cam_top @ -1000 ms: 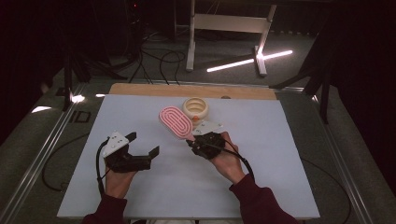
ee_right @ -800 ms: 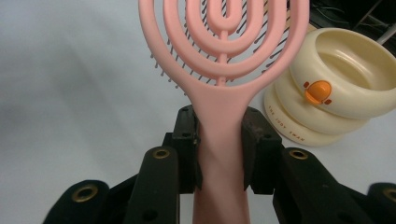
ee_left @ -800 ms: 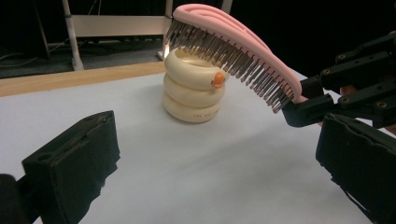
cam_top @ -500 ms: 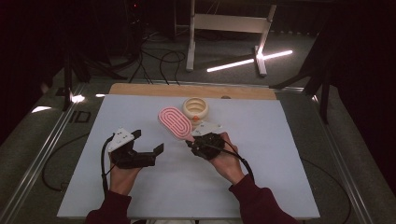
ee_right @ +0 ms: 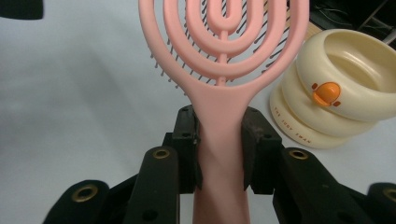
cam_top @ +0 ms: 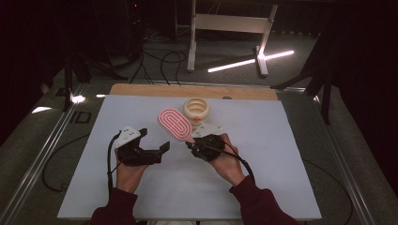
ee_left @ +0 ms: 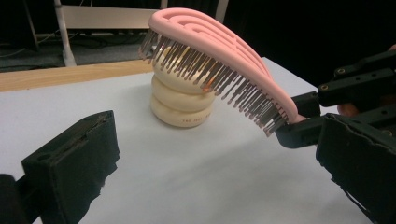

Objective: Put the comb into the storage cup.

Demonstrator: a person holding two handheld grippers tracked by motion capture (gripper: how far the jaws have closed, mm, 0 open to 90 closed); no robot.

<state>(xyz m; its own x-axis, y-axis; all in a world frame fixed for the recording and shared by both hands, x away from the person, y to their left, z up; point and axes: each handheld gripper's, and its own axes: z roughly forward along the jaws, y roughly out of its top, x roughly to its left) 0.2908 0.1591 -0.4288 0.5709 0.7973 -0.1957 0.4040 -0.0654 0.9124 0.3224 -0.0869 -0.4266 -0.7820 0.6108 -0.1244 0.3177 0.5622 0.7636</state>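
Observation:
A pink hairbrush point(cam_top: 173, 124) with looped ribs hangs tilted above the white table, bristles facing down. My right gripper point(cam_top: 191, 141) is shut on its handle point(ee_right: 219, 154), one pad pressing each side. In the left gripper view the brush head point(ee_left: 219, 51) slants above a cream ring-stacked container point(ee_left: 180, 100) with an orange knob point(ee_right: 327, 92). My left gripper point(cam_top: 154, 139) is open, nothing between its jaws, a short way left of the brush handle. Its wide-set jaws point at the brush point(ee_left: 252, 88) and the right gripper's fingertips point(ee_left: 303, 133).
The cream container point(cam_top: 196, 108) stands on the white tabletop point(cam_top: 141, 197) just behind the brush. A wooden strip point(cam_top: 141, 89) runs along the table's far edge. Cables, a metal stand point(cam_top: 225, 23) and a lit tube lie on the dark floor beyond.
My left gripper has shifted slightly right and forward, closer to the brush handle. The right gripper and the brush have stayed where they were.

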